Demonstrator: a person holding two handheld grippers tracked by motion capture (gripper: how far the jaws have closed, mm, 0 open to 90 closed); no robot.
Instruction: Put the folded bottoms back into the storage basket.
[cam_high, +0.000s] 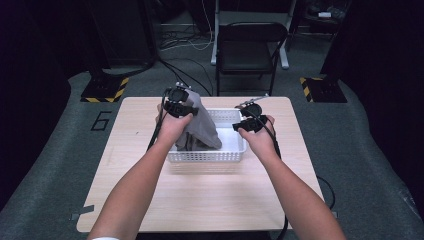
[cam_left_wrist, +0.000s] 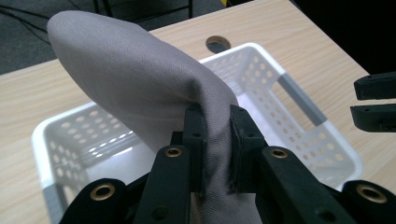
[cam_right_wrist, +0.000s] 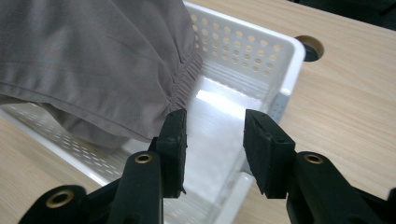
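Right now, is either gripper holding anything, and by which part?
The left gripper is shut on the grey fabric garment, pinching a raised fold of it above the white perforated plastic basket. The right gripper is open, holding nothing, beside the garment's elastic edge.

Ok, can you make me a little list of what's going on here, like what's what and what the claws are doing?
Table: light wood
Basket: white, with holes, on the table
Cloth: grey, lifted up, its lower part hanging into the basket
Left claw: shut on the cloth
Right claw: open, over the basket's right end, holding nothing
Chair: black, behind the table
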